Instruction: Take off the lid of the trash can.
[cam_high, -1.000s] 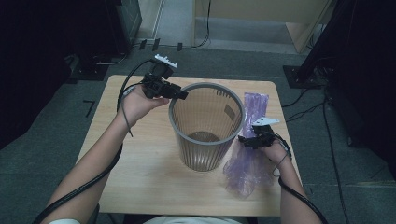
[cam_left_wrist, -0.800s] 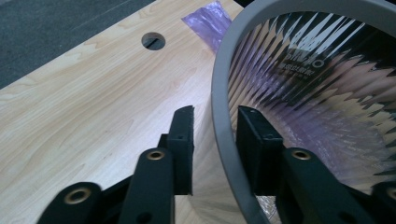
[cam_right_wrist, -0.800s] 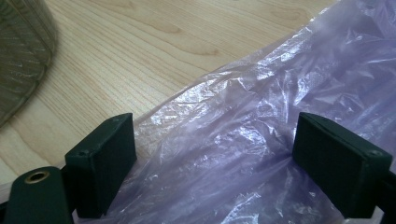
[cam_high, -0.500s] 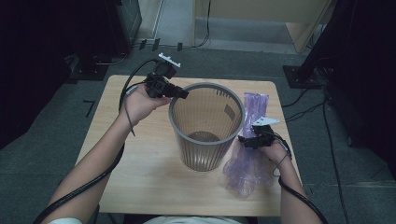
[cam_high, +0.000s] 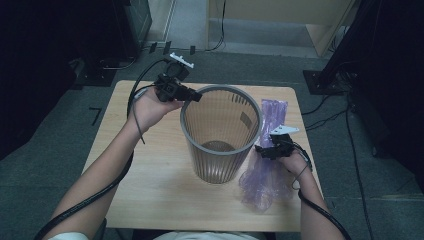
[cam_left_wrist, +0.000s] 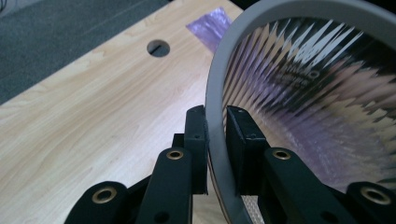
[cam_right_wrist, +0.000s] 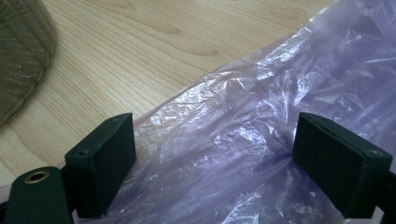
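A grey ribbed waste bin (cam_high: 220, 135) stands upright in the middle of the wooden table (cam_high: 150, 175). My left gripper (cam_high: 196, 97) is shut on the bin's rim (cam_left_wrist: 215, 116) at its far left, one jaw outside and one inside. A crumpled purple plastic bag (cam_high: 265, 175) lies flat on the table to the right of the bin, stretching toward the far edge. My right gripper (cam_high: 261, 149) hovers low over the bag (cam_right_wrist: 243, 135), open, its jaws wide apart on either side of the film. The bin's wall (cam_right_wrist: 18, 65) is at that view's upper left.
A round cable hole (cam_left_wrist: 158, 47) pierces the tabletop near its far edge. Dark equipment racks (cam_high: 125, 25) and cables (cam_high: 320, 107) stand on the floor beyond and beside the table. Bare wood lies left of the bin.
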